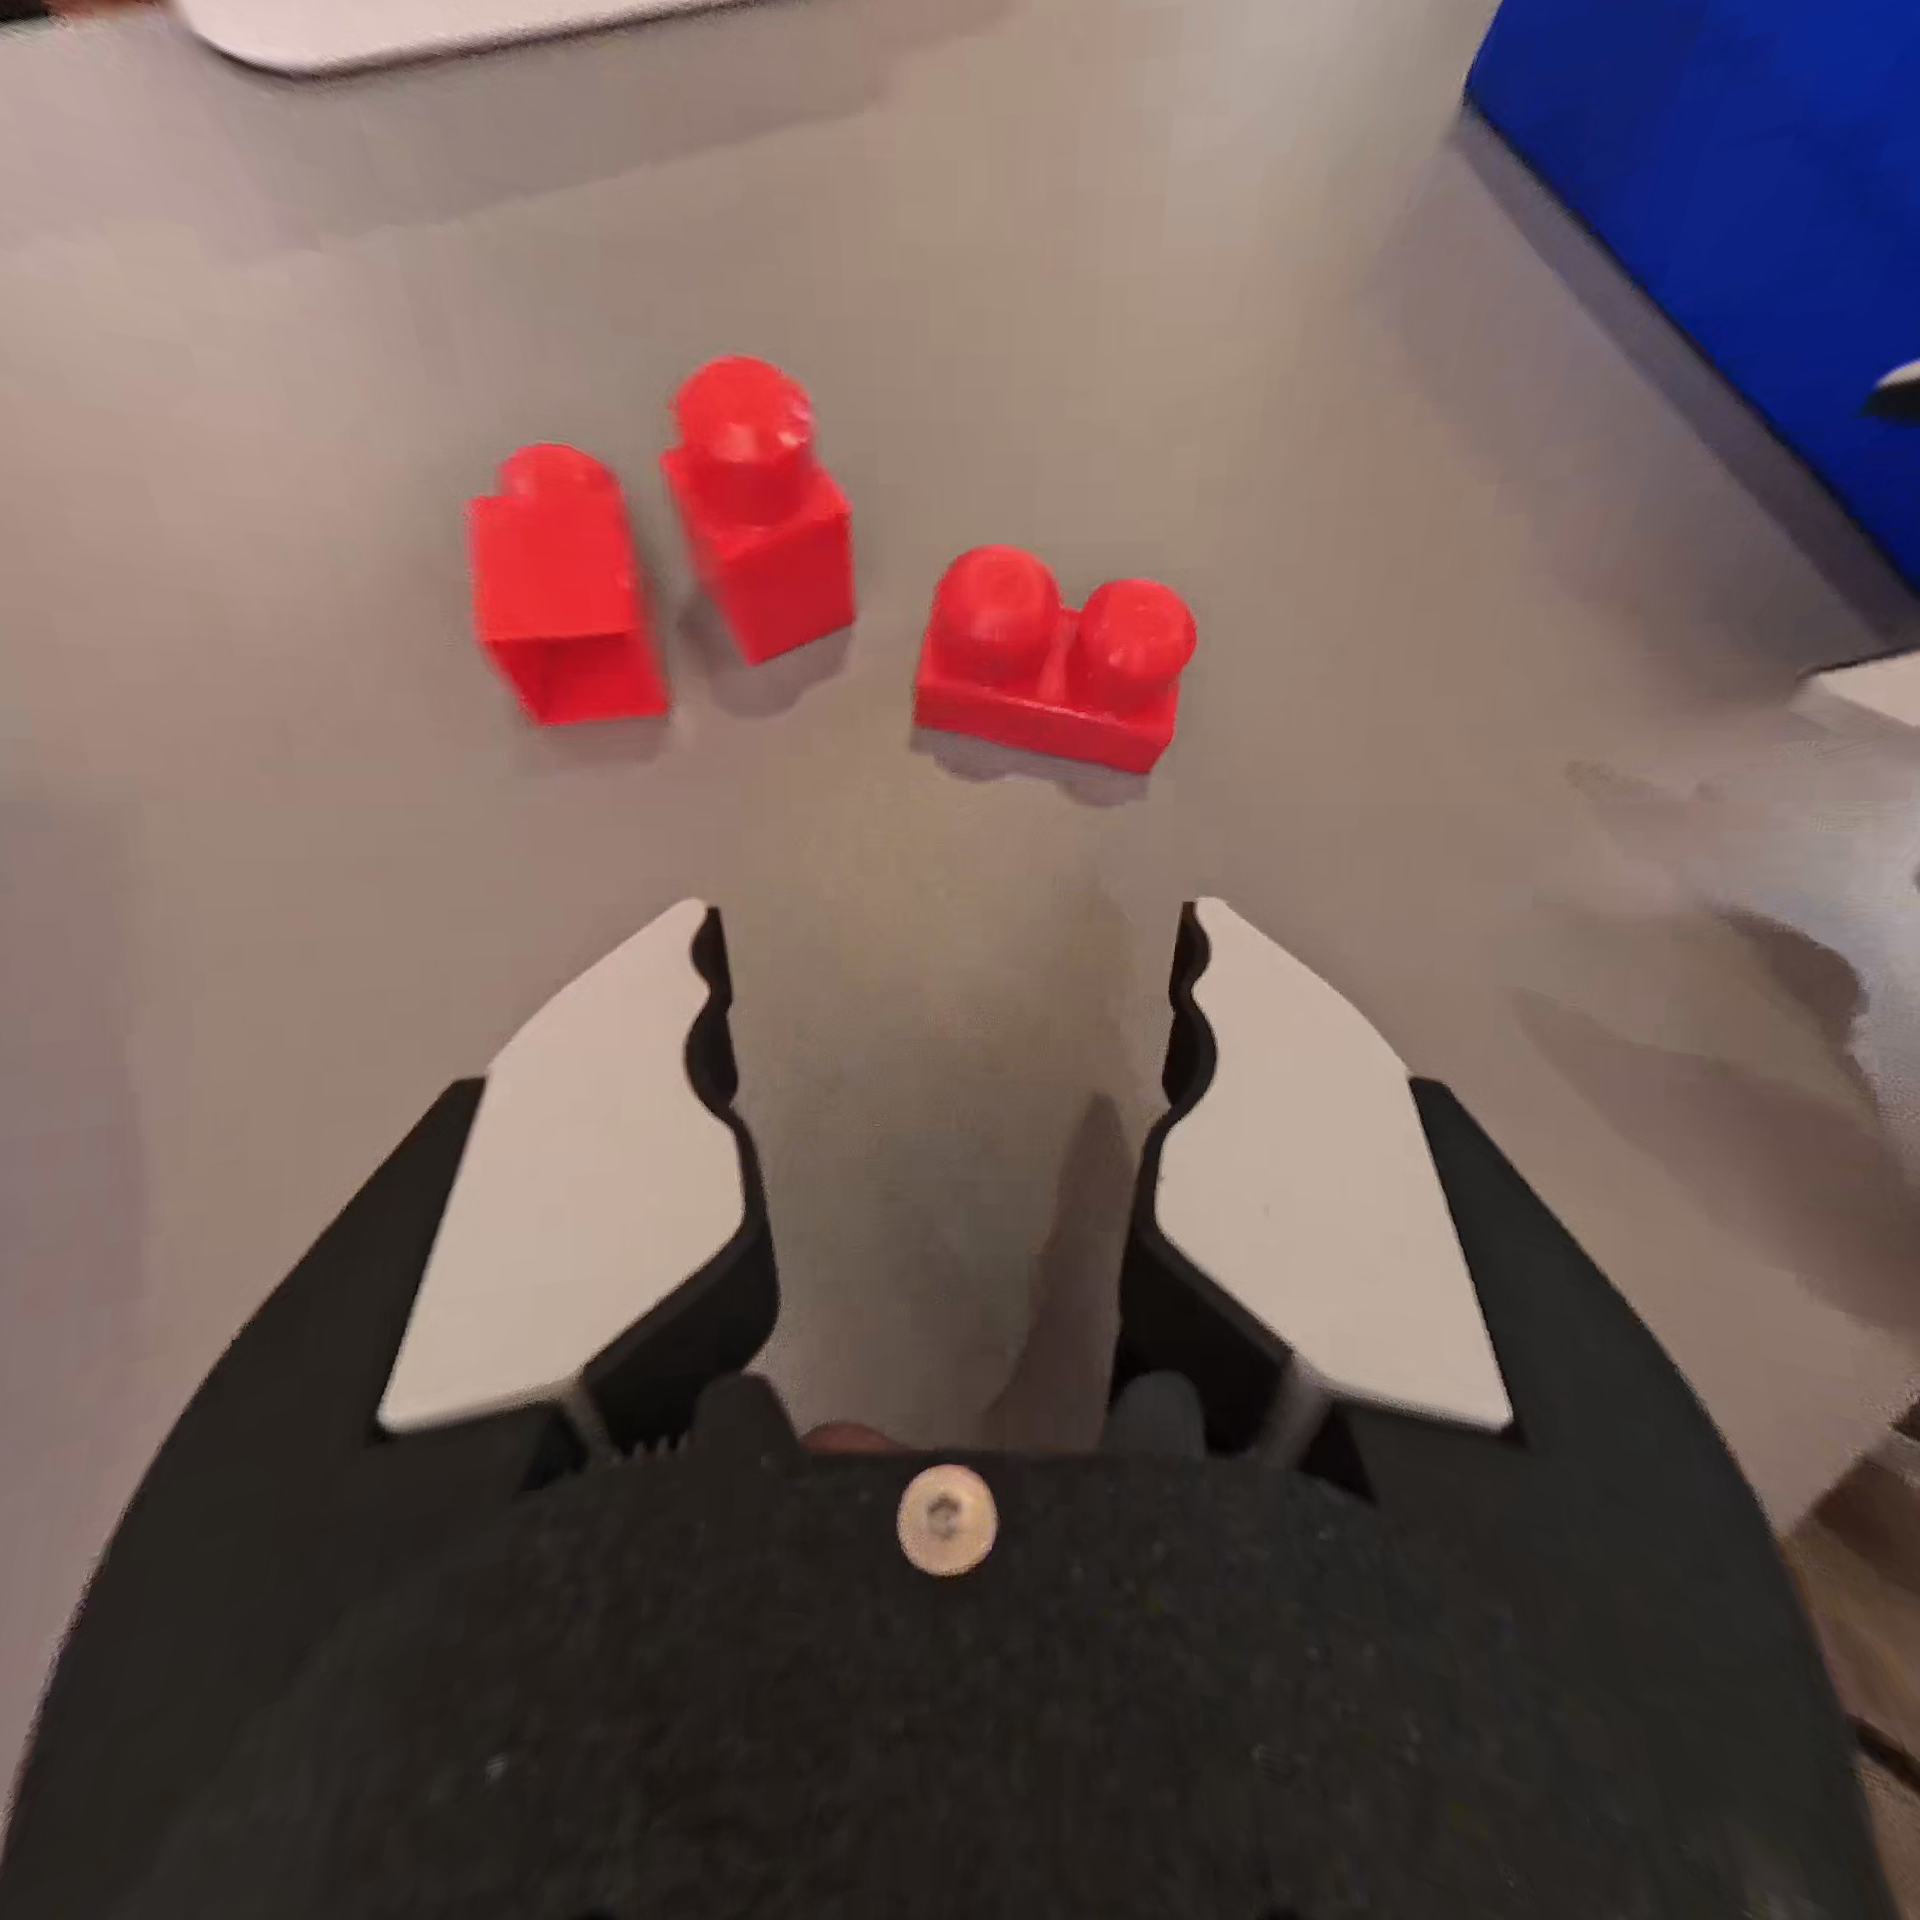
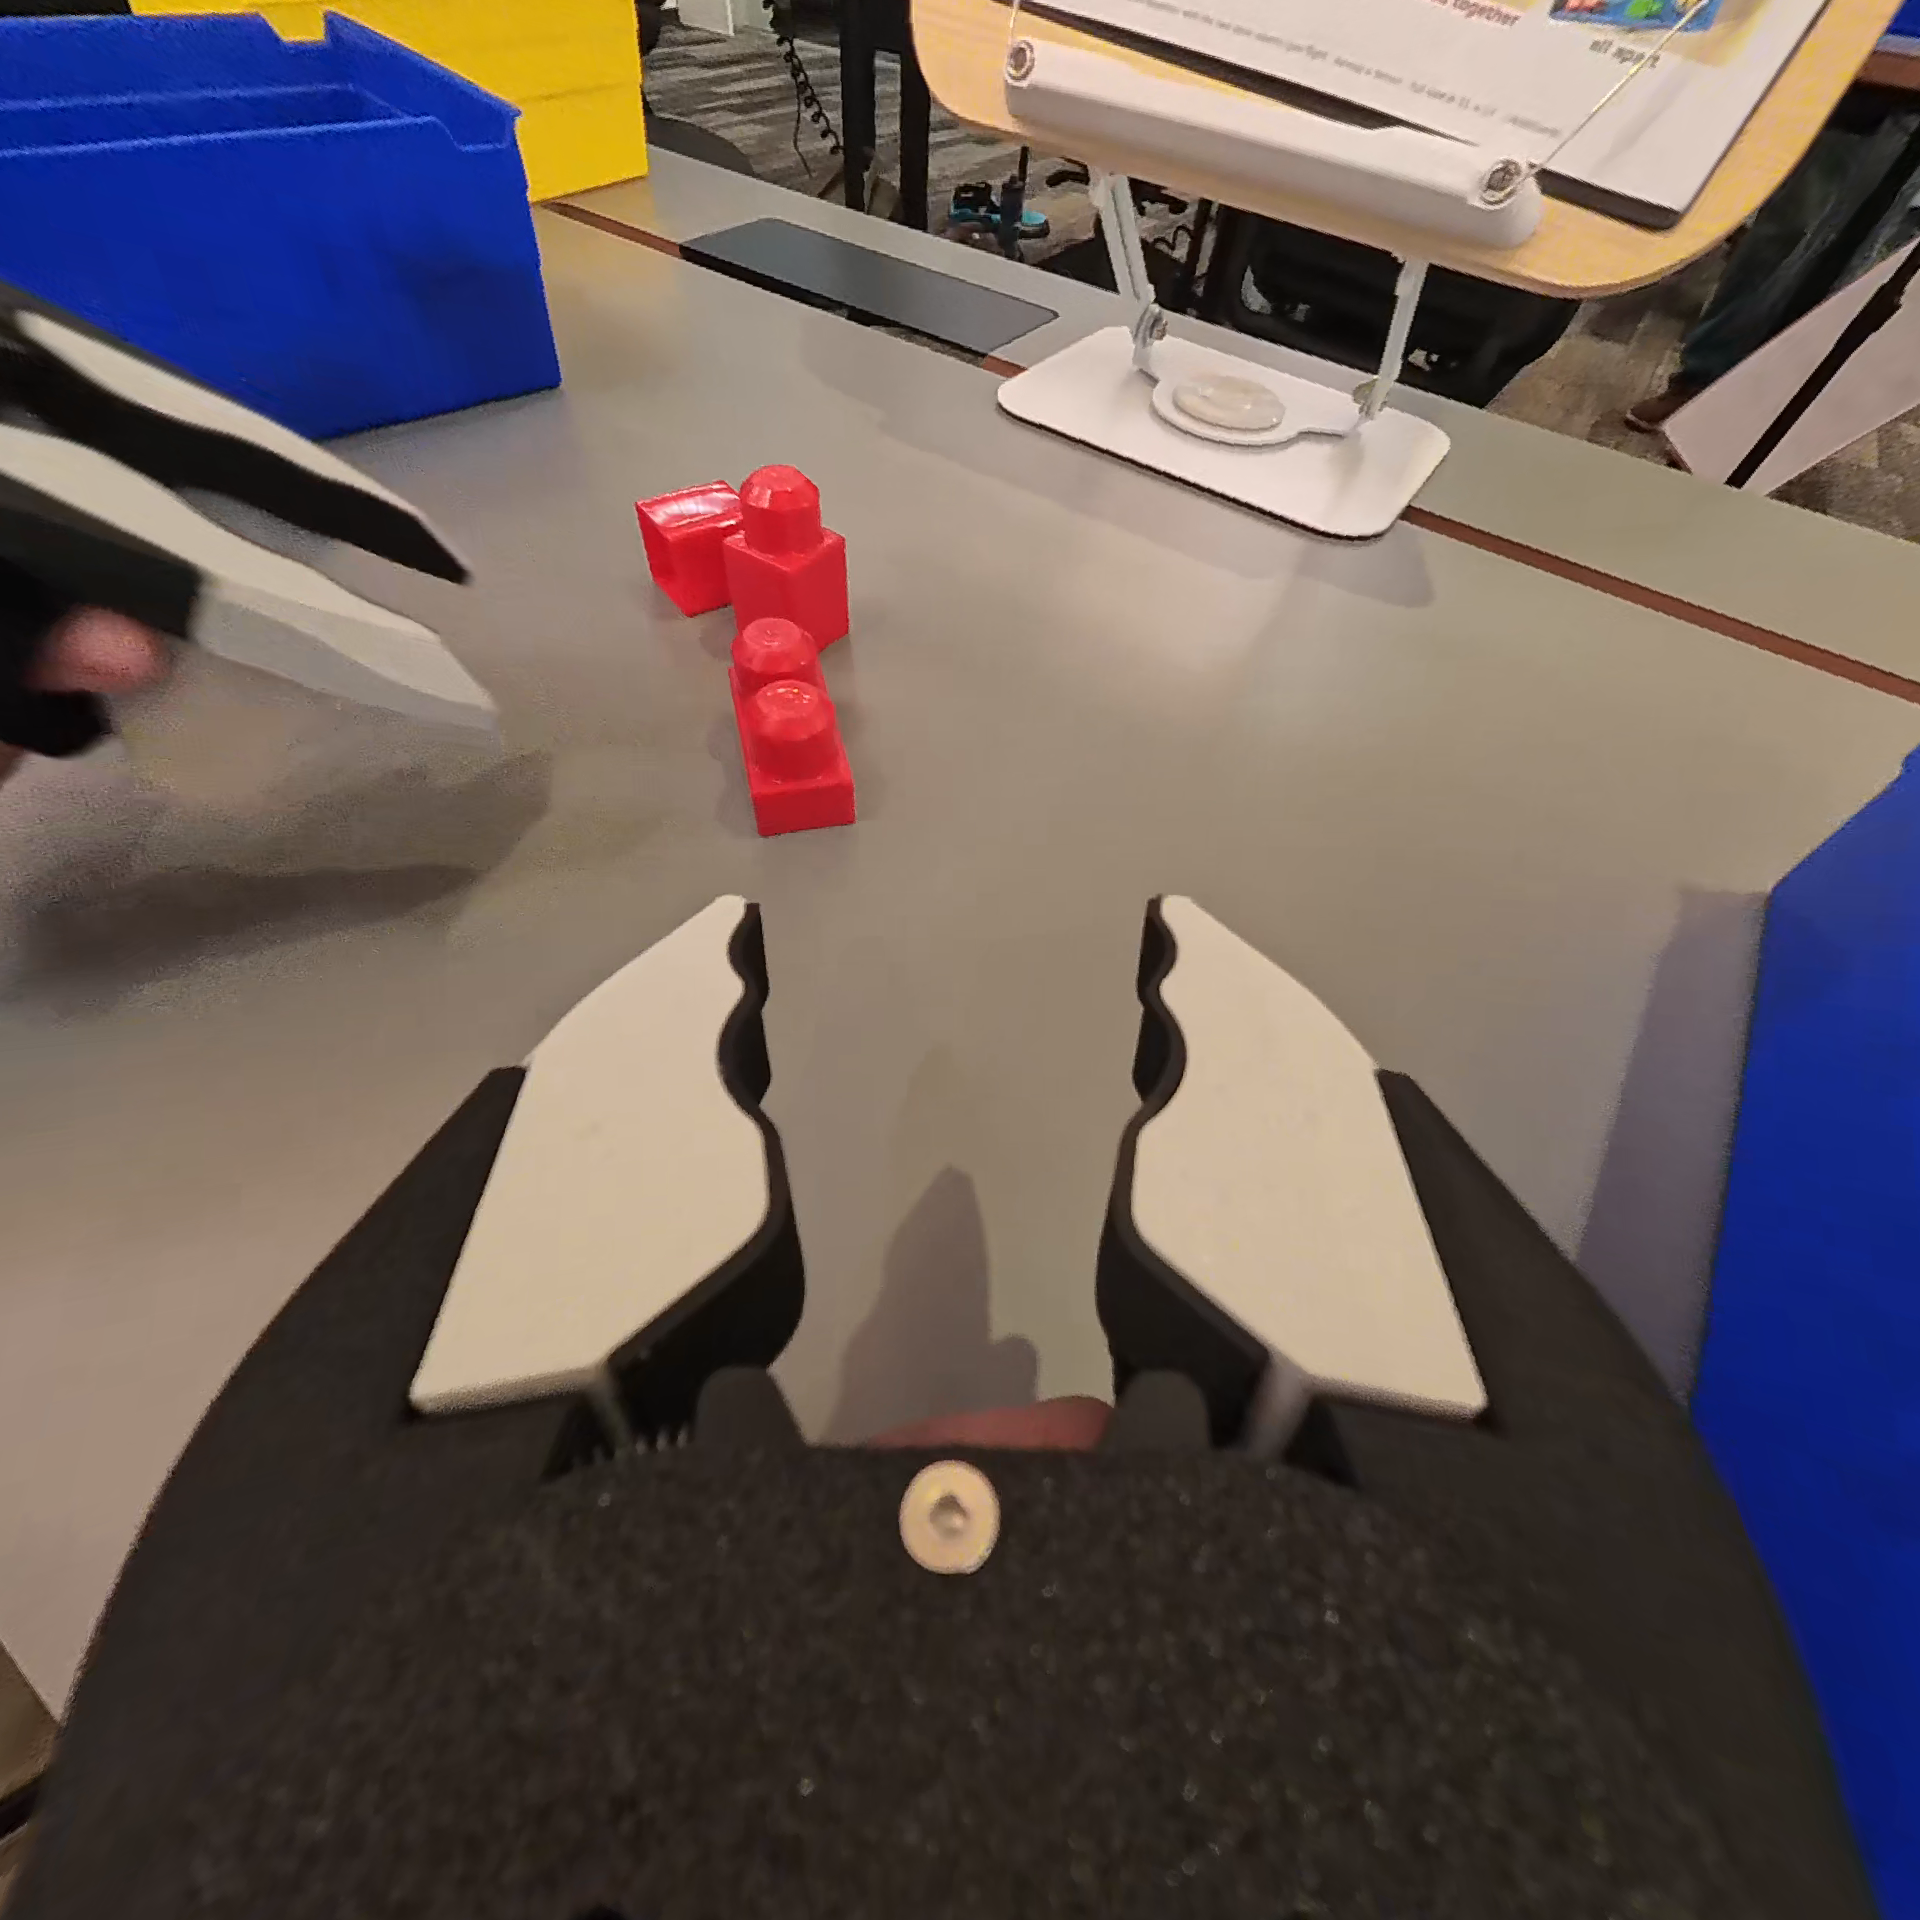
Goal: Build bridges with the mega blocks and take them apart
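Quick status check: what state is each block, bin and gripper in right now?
Left gripper: jaws open, empty, short of the blocks.
Right gripper: jaws open, empty.
Tipped single-stud block: on its side, hollow end showing.
Upright single-stud block: standing, stud up, unattached.
Two-stud block: flat on the table, studs up, apart from the others.
Blue bin: upright, contents hidden.

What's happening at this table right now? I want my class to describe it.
A person holds two handheld grippers over a grey table. Three red blocks lie loose there: a single-stud block on its side, a single-stud block standing upright, and a flat two-stud block. No bridge is assembled. The left gripper and the right gripper are both open and empty, short of the blocks. Blue bins and a document stand sit nearby.
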A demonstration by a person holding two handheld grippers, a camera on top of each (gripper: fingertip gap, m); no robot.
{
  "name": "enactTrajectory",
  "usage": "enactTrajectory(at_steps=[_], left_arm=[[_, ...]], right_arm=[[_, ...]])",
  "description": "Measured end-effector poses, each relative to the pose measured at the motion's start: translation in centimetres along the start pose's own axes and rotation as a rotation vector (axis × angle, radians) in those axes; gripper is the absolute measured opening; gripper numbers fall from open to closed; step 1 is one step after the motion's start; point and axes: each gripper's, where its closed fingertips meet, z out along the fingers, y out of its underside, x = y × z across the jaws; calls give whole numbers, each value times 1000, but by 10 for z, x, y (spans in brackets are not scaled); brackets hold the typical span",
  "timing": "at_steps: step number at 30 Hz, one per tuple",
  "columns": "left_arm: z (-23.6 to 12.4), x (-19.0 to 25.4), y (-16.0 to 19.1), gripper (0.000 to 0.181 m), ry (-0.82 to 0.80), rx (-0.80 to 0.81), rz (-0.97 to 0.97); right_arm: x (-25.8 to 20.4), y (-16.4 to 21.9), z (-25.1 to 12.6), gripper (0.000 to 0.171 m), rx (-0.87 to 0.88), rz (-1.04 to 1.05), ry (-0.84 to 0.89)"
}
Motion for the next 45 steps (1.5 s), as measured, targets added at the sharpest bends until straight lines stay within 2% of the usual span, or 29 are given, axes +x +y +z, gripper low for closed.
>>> enactTrajectory(at_steps=[2, 6, 12, 16, 18, 22, 24, 26, 29, 36, 38, 39, 42, 45], left_arm=[[-27, -12, 5, 82, -15, 78, -39], [-58, -29, 25, 83, -35, 85, -137], [-68, -48, 30, 79, -122, 119, -106], [-52, -57, 26, 74, -170, 78, -44], [-36, -65, 19, 65, -162, -35, -17], [-1, -66, -19, 77, -15, -215, 13], [17, -70, -36, 73, 24, -284, 12], [35, -84, -43, 66, -3, -352, 5], [54, -84, -41, 64, 29, -448, -4], [85, -97, -33, 62, -62, -578, 20], [89, -98, -27, 51, -69, -646, 34], [90, -100, -29, 37, -86, -651, 67], [90, -102, -30, 36, -88, -665, 99], [91, -103, -31, 36, -77, -600, 82]], right_arm=[[-4, 0, 2, 69, 1, -6, -5], [-10, 8, 7, 69, -13, -11, -7], [-14, 11, 11, 69, -25, -16, -11], [-14, 10, 11, 69, -25, -18, -12], [-15, 9, 11, 69, -18, -12, -19], [-16, 7, 9, 69, -9, -5, -35], [-16, 7, 7, 69, -3, 0, -39], [-16, 6, 6, 69, 1, 8, -46], [-13, 4, 3, 68, 12, 17, -47], [-7, 4, -2, 68, 23, 53, -57], [-7, 3, -2, 68, 26, 61, -63], [-7, 3, -3, 68, 29, 61, -64], [-8, 2, -4, 68, 28, 53, -63], [-7, 1, -5, 68, 30, 54, -59]])
